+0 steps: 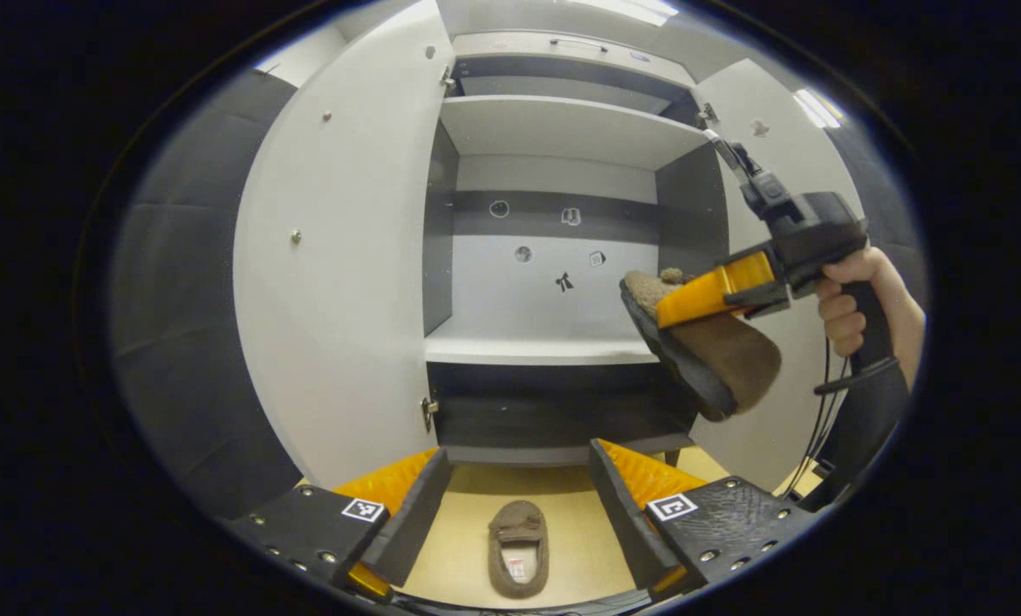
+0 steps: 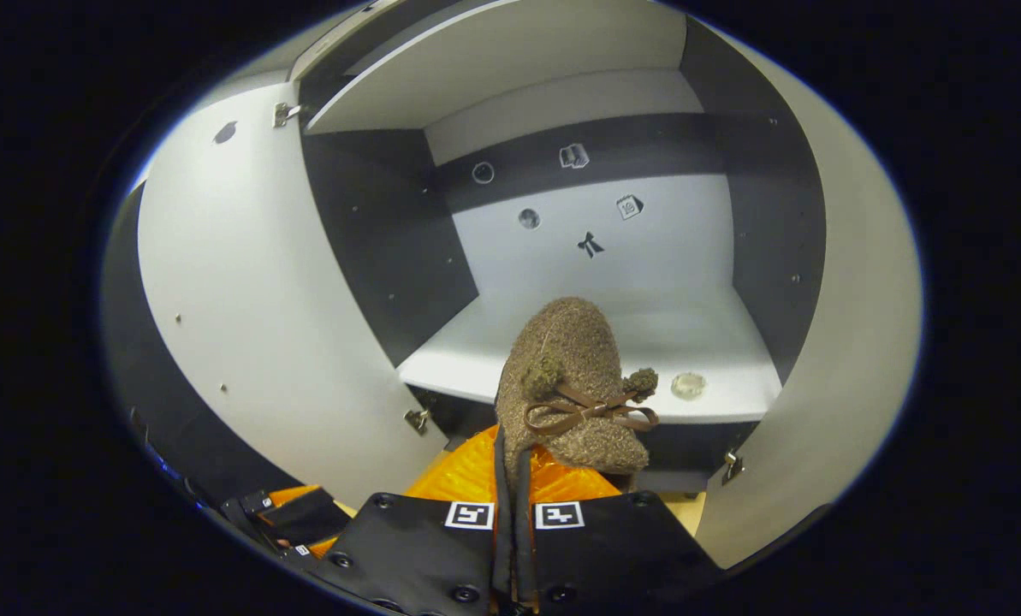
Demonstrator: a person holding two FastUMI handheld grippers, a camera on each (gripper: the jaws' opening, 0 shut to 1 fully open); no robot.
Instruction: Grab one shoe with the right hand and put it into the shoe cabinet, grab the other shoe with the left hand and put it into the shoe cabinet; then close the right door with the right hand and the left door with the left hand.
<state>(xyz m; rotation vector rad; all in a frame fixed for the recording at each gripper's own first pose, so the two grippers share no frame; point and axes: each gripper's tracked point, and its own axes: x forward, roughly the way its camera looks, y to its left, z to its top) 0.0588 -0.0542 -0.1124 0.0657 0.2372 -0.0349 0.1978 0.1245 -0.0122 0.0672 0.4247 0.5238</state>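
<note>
beyond both open doors the cabinet's pale shelf [image 2: 715,342] waits at twelve o'clock of the right hand-held gripper [image 2: 514,505], clamped on a fuzzy shoe [image 2: 574,376] pointing toe-first at it, just short.

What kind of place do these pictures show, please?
Probably a mock home entryway in a recording booth: an open white-and-grey shoe cabinet with both doors swung wide, a brown fuzzy slipper on the pale floor, and its mate carried toward a shelf by the right gripper.
</note>
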